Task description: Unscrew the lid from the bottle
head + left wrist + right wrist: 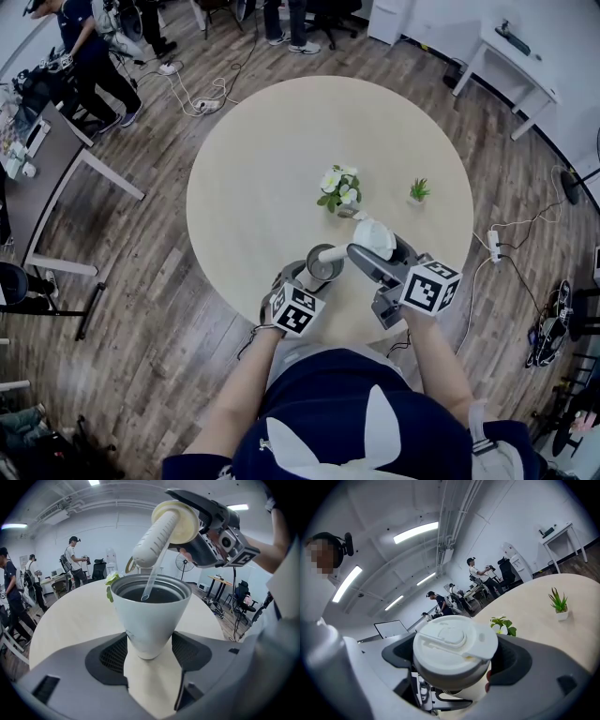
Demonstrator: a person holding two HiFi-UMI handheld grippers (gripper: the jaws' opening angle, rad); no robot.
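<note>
**Lid Off, Straw Not Yet Out**

The left claw (148, 654) was shut on the bottle (151, 613), with one jaw pressed on each side near the bottom. The bottle stood upright with its mouth open. It was at the near edge of the round table (246, 178), right in front of the person.

The right claw (455, 663) was clamped around the lid (455, 645), one jaw on each side. It held the lid up above the bottle and tipped it over to one side. A thick white tube stuck out from under the lid, and a thin clear straw (153, 576) hung from it. The straw's tip dipped just inside the bottle's mouth.

So the unscrewing looked done, and the step in hand was lifting the lid away. The next move likely called for raising the lid higher so the straw came clear of the rim. Meanwhile the left claw needed to hold the bottle steady.

Some things were hard to see. The inside of the bottle was dark, so I could not tell what was in it. I also could not tell if the bottle sat on the table or hung just above it. In the right gripper view the lid hid the bottle. In the head view the claws covered most of the lid.
</note>
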